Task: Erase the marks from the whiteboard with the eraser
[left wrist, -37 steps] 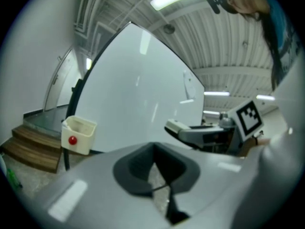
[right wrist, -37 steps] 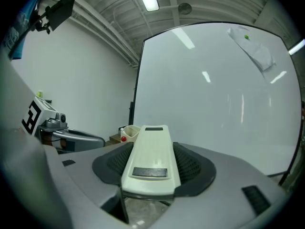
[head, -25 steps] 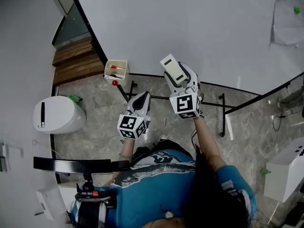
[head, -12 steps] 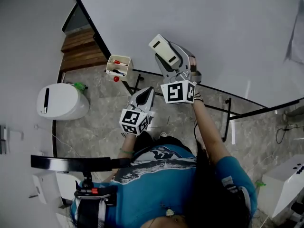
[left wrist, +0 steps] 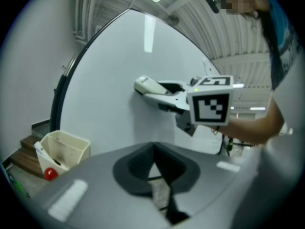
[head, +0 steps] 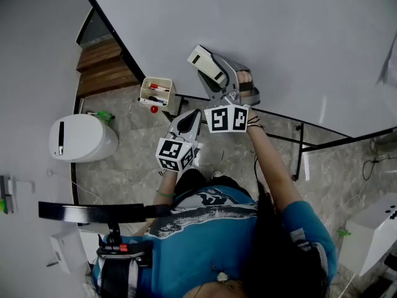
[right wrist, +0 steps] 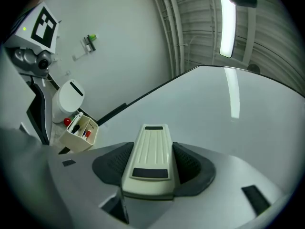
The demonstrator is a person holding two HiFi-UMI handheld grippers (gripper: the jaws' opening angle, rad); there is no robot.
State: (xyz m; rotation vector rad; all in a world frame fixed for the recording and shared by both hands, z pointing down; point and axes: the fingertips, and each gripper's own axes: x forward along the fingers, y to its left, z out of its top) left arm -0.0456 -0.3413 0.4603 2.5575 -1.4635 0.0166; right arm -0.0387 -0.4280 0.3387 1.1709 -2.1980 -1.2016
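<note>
The whiteboard (head: 279, 36) fills the upper part of the head view, and I see no marks on the part that shows. A cream eraser (head: 206, 66) is held against or just off the board's lower left area; I cannot tell whether it touches. My right gripper (head: 214, 74) is shut on it. In the right gripper view the eraser (right wrist: 150, 156) sits between the dark pads, pointing at the board (right wrist: 214, 113). My left gripper (head: 188, 121) hangs lower, shut and holding nothing. From the left gripper view (left wrist: 153, 163) the eraser (left wrist: 148, 86) shows against the board (left wrist: 109, 70).
A cream marker box (head: 156, 93) hangs at the board's lower left corner, with a red knob beneath it. On the stone floor at the left stands a white bin (head: 80, 138), with wooden steps (head: 105, 67) behind it. Black stand legs (head: 298, 148) run under the board.
My right gripper has carried the eraser up and to the left, closer to the board. The left gripper has stayed about where it was.
</note>
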